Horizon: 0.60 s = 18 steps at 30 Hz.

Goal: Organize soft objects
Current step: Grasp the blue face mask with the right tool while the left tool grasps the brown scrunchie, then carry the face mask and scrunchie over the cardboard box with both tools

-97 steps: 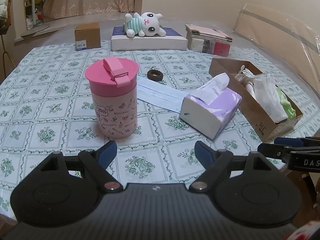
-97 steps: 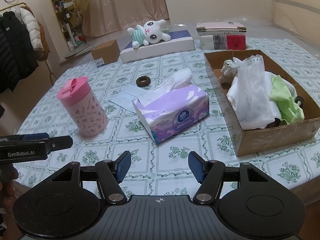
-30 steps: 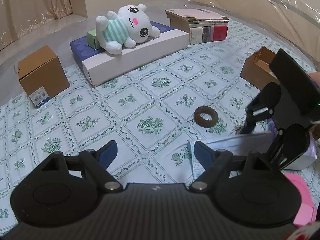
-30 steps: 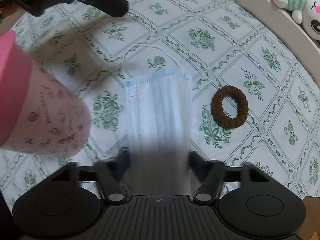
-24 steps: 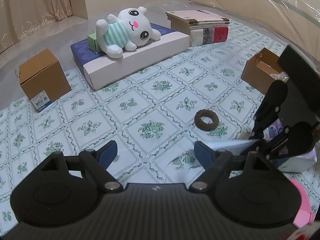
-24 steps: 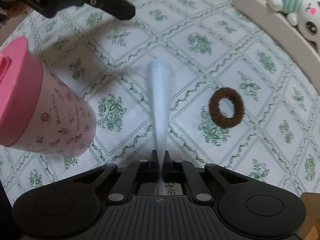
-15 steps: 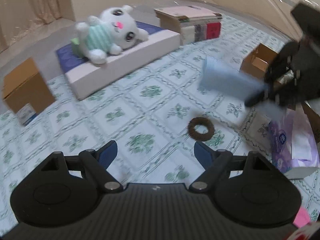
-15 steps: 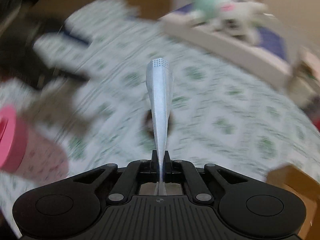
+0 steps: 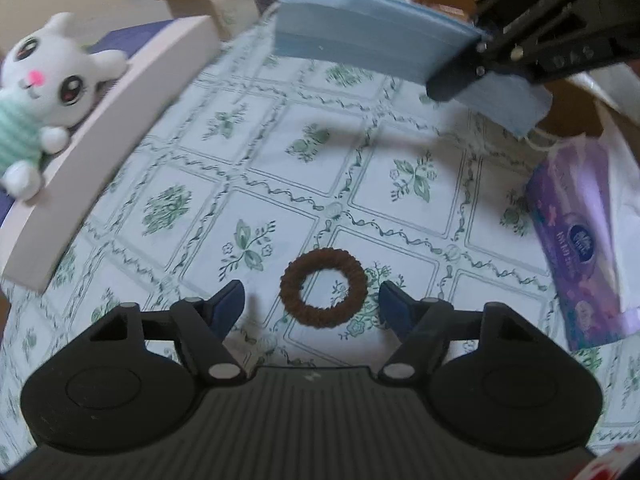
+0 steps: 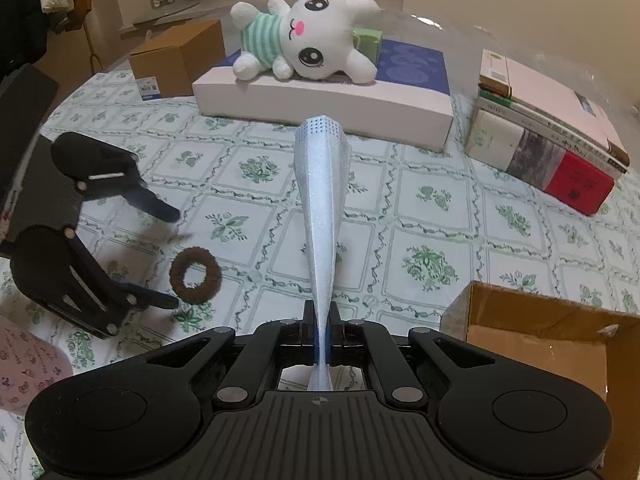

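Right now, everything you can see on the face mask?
The face mask is pale blue, pleated, thin soft fabric, with a dotted end strip and a white ear loop dangling. The right gripper pinches one end, jaws shut; the mask sticks out, held clear above the tablecloth, touching nothing else.

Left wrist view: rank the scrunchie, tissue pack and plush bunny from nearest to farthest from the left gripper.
1. Scrunchie: flat on the cloth between the open fingers of the left gripper, untouched.
2. Tissue pack: off to the right, lying on the cloth.
3. Plush bunny: far upper left, lying on the white box.
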Each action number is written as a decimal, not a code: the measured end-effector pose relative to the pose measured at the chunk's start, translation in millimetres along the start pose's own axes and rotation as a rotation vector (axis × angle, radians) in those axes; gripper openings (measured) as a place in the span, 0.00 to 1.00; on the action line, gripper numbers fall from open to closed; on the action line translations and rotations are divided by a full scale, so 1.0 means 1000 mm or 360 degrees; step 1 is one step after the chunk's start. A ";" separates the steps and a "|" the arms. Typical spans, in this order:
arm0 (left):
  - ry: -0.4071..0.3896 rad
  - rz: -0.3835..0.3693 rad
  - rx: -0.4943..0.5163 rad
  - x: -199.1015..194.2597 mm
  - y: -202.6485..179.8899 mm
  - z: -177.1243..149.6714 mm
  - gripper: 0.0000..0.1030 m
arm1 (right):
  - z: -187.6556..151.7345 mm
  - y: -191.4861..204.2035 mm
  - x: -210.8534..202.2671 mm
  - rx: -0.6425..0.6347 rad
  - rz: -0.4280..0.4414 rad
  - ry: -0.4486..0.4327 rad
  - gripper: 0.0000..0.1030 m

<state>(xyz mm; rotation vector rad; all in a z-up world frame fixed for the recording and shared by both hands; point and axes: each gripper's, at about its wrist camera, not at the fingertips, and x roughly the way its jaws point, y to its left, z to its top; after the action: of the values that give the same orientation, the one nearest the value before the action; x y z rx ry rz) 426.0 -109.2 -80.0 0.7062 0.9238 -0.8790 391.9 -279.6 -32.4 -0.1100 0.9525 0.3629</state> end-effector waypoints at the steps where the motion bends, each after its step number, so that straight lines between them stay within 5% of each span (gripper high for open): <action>1: 0.0016 -0.0001 0.0012 0.003 -0.001 0.002 0.63 | -0.001 -0.001 0.002 0.0003 0.0002 -0.0001 0.03; 8: 0.0076 -0.0050 0.0006 0.011 -0.004 0.004 0.30 | -0.006 -0.008 0.001 0.0036 0.0004 -0.0025 0.03; 9: 0.0084 -0.0057 -0.0003 0.010 -0.004 0.004 0.19 | -0.007 -0.009 0.000 0.0042 0.0006 -0.0029 0.03; 18: -0.0028 0.0081 -0.0179 -0.063 -0.009 0.021 0.15 | -0.013 -0.006 -0.040 0.0136 0.0033 -0.0116 0.03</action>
<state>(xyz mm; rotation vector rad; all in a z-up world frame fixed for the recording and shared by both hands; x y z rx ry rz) 406.0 -109.9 -16.4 0.6217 0.9281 -0.7814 363.0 -299.1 -7.9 -0.0089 0.8962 0.3423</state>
